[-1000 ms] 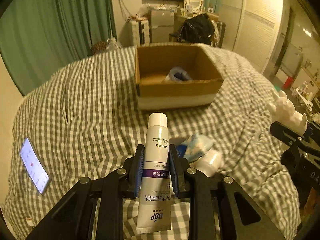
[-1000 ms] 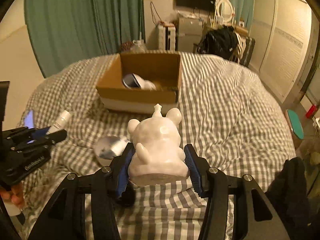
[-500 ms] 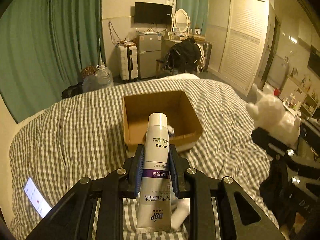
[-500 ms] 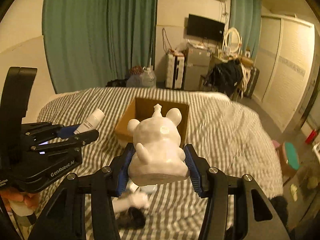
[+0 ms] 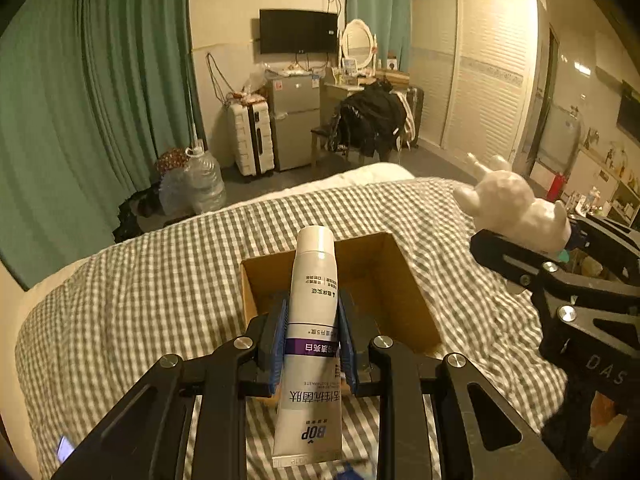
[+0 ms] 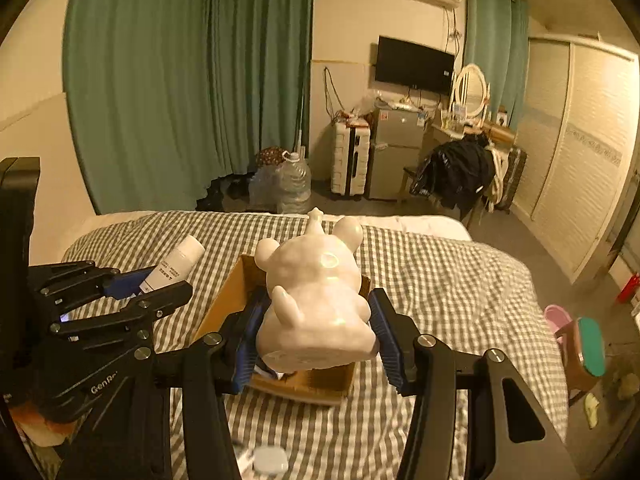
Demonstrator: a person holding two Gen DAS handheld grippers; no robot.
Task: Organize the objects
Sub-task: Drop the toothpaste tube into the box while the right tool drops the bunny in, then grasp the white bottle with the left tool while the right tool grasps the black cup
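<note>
My left gripper (image 5: 313,336) is shut on a white tube with a purple band (image 5: 310,344), cap pointing forward, held above the near edge of an open cardboard box (image 5: 404,300) on the checked bed. My right gripper (image 6: 314,334) is shut on a white animal figurine (image 6: 314,300), held over the same box (image 6: 224,304). The figurine also shows at the right of the left wrist view (image 5: 516,208). The tube and left gripper show at the left of the right wrist view (image 6: 174,266). The box's contents are mostly hidden.
The grey checked duvet (image 5: 140,300) covers the bed. A lit phone (image 5: 64,450) lies at its near left edge. A small white object (image 6: 270,460) lies on the bed below the right gripper. Suitcase, fridge and a chair with clothes stand beyond the bed.
Both grippers have risen and moved forward over the box, each keeping its hold. The box now sits lower and closer under the fingers in both views.
</note>
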